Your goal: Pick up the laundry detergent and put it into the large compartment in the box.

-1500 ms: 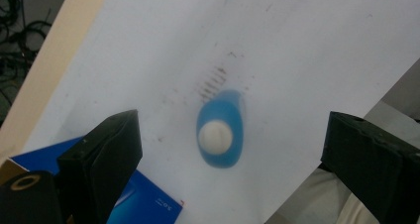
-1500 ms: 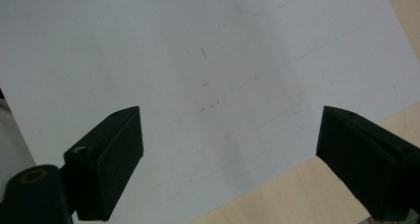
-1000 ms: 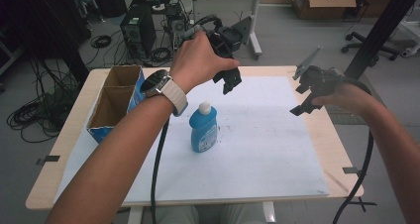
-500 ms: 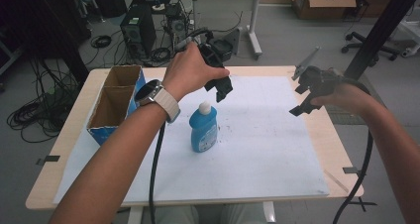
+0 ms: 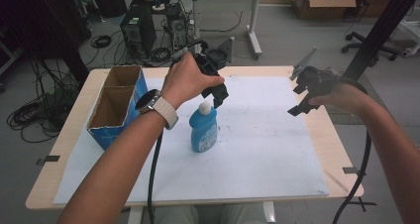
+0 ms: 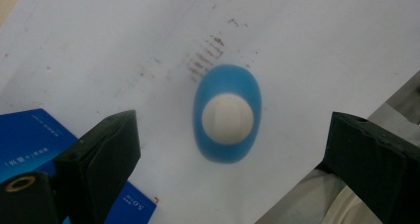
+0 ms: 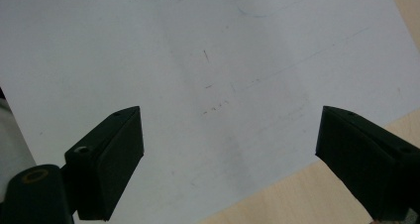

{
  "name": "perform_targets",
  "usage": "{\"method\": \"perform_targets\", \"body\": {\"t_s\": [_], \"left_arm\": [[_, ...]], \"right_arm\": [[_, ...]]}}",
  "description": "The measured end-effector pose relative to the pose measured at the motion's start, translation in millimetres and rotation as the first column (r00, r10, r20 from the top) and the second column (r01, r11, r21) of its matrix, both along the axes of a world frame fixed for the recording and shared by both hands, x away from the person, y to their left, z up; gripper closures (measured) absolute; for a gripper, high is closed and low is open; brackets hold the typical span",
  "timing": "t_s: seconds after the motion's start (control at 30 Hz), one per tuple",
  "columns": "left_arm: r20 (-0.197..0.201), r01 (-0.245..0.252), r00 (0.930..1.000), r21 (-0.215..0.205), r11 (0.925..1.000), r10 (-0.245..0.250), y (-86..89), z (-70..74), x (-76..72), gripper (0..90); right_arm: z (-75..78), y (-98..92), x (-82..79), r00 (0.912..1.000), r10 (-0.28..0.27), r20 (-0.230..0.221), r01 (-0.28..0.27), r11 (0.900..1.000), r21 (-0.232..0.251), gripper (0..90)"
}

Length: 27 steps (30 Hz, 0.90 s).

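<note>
While the left gripper (image 5: 218,92) hangs directly over it with jaws spread wide and nothing between them, the small blue plastic bottle with a rounded white cap (image 5: 203,130) stands upright on the white paper sheet (image 5: 257,149) near the table's middle, long axis vertical, cap pointing up at the jaws. Seen from the left gripper view, the bottle (image 6: 227,113) reads as a smooth blue oval body with a matte cream round cap centred on it, faint brown marks on the paper just beyond. Left of it stands an open-topped blue cardboard box (image 5: 118,105), brown inside. The right gripper (image 5: 303,96) is held over the sheet's right side, well apart from the bottle, jaws likewise wide and empty.
</note>
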<state>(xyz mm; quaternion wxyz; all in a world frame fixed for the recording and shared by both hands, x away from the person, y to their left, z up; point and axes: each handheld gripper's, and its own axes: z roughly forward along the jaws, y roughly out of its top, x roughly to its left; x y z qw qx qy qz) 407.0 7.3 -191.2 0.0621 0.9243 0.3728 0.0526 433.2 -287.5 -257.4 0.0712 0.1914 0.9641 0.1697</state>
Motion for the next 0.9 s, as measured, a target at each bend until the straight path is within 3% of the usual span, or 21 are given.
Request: {"method": "perform_targets", "body": {"t_s": [0.23,0.9], "left_arm": [[-0.026,0.007,0.9996,-0.009,0.9999,-0.007,1.3,-12.7,3.4,4.5],[-0.038,0.0,0.9993,-0.016,0.9999,-0.001,4.9,-37.0,3.2,4.8]], "right_arm": [[-1.3,1.2,0.8,1.0,0.002,0.002,-0.002,1.0,0.002,11.4],[-1.6,1.3,2.8,1.0,0.004,0.008,-0.004,1.0,0.003,11.9]]}}
